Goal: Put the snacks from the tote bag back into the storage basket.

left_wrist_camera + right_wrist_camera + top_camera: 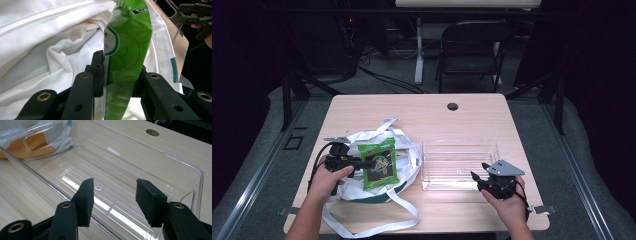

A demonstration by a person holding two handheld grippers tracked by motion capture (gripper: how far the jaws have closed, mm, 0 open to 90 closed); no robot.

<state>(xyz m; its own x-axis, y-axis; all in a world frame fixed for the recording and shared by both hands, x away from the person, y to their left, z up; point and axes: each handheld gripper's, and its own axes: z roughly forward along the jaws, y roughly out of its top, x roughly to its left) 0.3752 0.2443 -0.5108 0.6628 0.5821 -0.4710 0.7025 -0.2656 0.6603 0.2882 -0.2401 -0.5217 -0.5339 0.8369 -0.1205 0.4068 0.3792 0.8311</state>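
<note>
High view: left hand-held gripper (pixel 365 162) clamped on green packet (pixel 379 163) above white bag (pixel 404 150); right hand-held gripper (pixel 478 170) released beside clear bin (pixel 459 145) on desk (pixel 422 112).

Two black hand-held grippers (pixel 346 161) (pixel 484 177), brass-ringed screw holes, black trailing cables, grey three-cornered top plates.

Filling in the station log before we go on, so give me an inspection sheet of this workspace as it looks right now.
Surface: light wooden table, round hole near far edge.
Job's things: green snack packet over white tote bag; clear plastic bin empty.
Clutter: nothing seen.
Grippers: left gripper shut on the packet; right gripper open, at the bin's near wall.
Cables: black cable at each gripper; more on the floor.
Surroundings: dark room, folding chair behind the table.
</note>
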